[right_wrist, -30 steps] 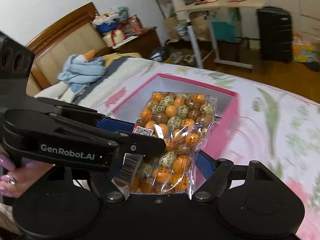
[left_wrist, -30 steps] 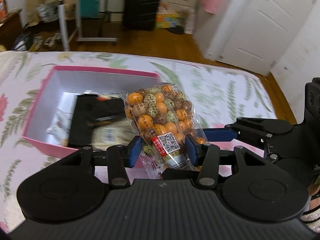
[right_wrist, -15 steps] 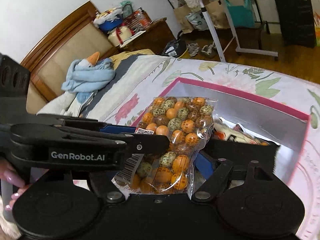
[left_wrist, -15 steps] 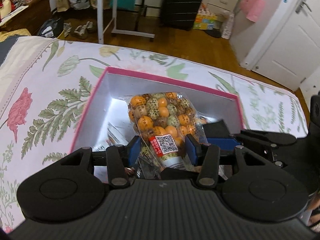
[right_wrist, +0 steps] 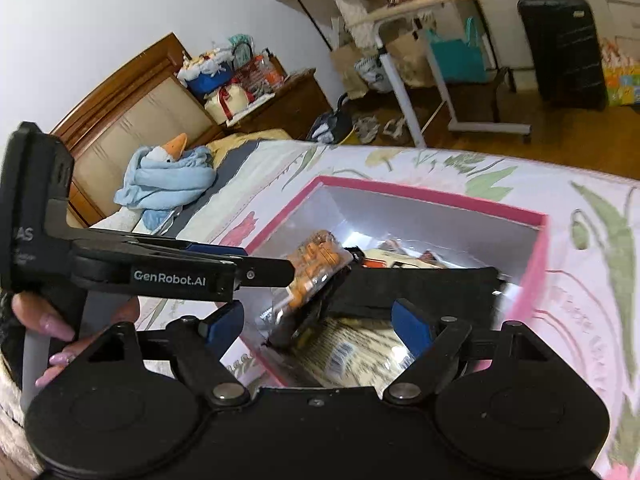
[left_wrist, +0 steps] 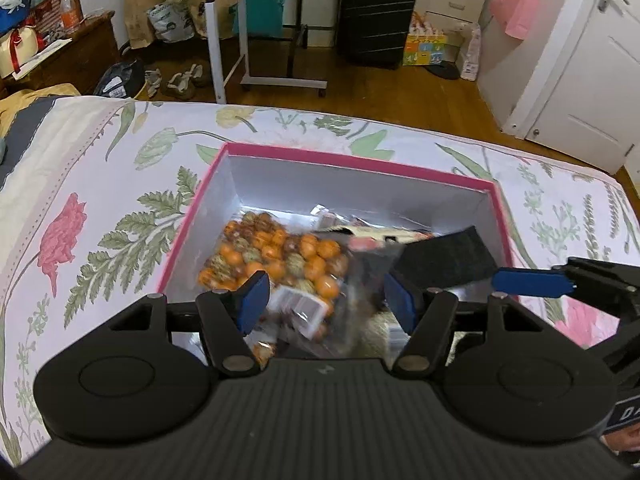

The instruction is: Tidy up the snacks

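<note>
Hanging over the pink box (left_wrist: 362, 165) on the flowered bed (left_wrist: 100, 184), the left tool (left_wrist: 326, 300) has its blue fingers spread wide with nothing between them. The bag of orange and speckled candies (left_wrist: 276, 258) lies below, inside the box against its left wall, blurred in the left wrist view. From the right wrist view the bag (right_wrist: 318, 264) tilts against a black packet (right_wrist: 420, 288) and does not yet look settled flat. The right tool (right_wrist: 318, 326) is likewise wide open and empty, poised at the near edge of the box above a pale printed packet (right_wrist: 360, 354).

Judging by this, the candy bag counts as put away, and the box already holds several other snacks: the black packet, the pale one, and some wrappers toward the far wall that are too small to name. How much of the task remains cannot be told, since no loose snacks show on the visible stretch of bed; any that remain lie out of view. Tidying the tilted bag may be all that is left here.
</note>
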Demonstrator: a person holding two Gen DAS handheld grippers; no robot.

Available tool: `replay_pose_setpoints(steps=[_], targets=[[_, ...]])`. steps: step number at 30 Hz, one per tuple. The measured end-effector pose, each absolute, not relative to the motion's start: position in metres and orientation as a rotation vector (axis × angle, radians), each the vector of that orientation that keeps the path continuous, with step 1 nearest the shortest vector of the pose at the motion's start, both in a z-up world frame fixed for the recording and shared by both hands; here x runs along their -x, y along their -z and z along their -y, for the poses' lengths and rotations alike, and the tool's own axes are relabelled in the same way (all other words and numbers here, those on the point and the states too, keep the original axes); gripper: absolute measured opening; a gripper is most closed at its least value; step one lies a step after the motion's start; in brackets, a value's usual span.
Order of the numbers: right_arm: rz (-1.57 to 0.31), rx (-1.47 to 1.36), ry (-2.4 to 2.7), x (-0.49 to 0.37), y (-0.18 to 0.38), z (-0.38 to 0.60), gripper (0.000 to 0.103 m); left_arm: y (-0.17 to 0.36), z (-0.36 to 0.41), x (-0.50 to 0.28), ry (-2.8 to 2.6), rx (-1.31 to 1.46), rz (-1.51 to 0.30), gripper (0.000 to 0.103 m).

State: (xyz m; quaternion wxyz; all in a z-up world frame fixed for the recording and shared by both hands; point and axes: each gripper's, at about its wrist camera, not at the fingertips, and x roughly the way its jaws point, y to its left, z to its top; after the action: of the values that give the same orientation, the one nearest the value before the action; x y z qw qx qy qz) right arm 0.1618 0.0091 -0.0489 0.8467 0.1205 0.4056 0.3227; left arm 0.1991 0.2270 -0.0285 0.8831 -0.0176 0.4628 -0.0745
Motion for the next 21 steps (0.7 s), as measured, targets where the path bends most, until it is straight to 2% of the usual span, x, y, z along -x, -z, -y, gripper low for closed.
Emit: replay_pose_setpoints(steps=[7, 21], targets=[[-0.757, -0.189, -0.547, -0.105, 0.03, 0.031, 0.086, 0.011, -0.208, -0.156, 0.22, 0.072, -0.94, 0.061], [-0.702, -0.094, -0.302, -0.039, -0.03, 0.092, 0.085, -0.044, -0.143, -0.085, 0.314, 0.007, -0.872, 0.063]])
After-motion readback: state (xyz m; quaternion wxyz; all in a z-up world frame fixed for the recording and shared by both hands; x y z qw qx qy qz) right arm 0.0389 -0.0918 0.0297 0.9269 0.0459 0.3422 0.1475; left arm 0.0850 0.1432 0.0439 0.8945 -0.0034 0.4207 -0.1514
